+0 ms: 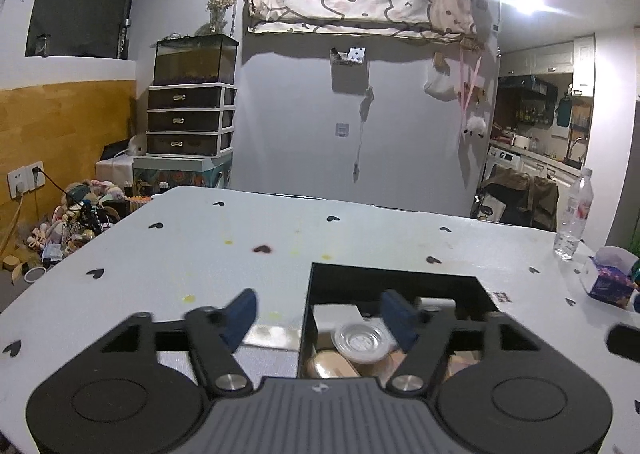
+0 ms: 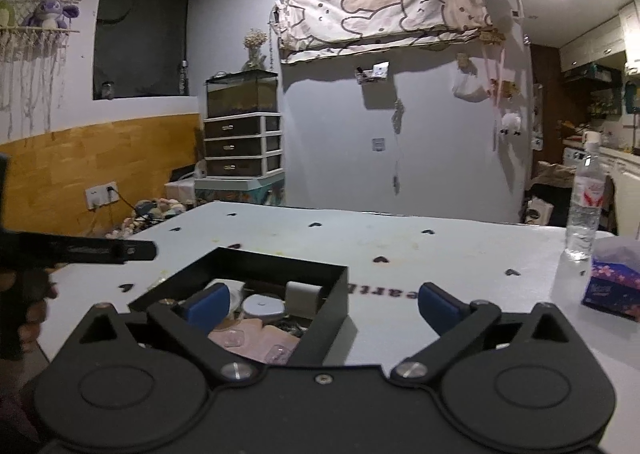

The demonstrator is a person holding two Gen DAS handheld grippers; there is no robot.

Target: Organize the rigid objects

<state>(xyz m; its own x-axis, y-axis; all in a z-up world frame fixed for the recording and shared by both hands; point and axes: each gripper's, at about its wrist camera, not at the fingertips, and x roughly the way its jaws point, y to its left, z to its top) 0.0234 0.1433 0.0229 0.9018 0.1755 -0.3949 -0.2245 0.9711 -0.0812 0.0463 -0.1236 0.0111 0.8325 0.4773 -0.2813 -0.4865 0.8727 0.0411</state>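
A black open box (image 1: 394,274) sits on the white table with heart marks (image 1: 240,254). It holds several small things: a clear round lidded cup (image 1: 360,340), tan blocks (image 1: 332,366) and a white block (image 1: 336,314). My left gripper (image 1: 318,314) is open and empty, its right finger over the box's left part. In the right wrist view the box (image 2: 280,266) holds a white round lid (image 2: 264,306) and pink pieces (image 2: 256,338). My right gripper (image 2: 324,304) is open and empty, straddling the box's right wall.
A clear water bottle (image 1: 574,214) stands at the table's right edge, also in the right wrist view (image 2: 585,210). A purple tissue box (image 1: 608,280) lies beside it (image 2: 612,286). The other gripper's black body (image 2: 76,250) shows at left. Drawers and clutter stand beyond the table's left side.
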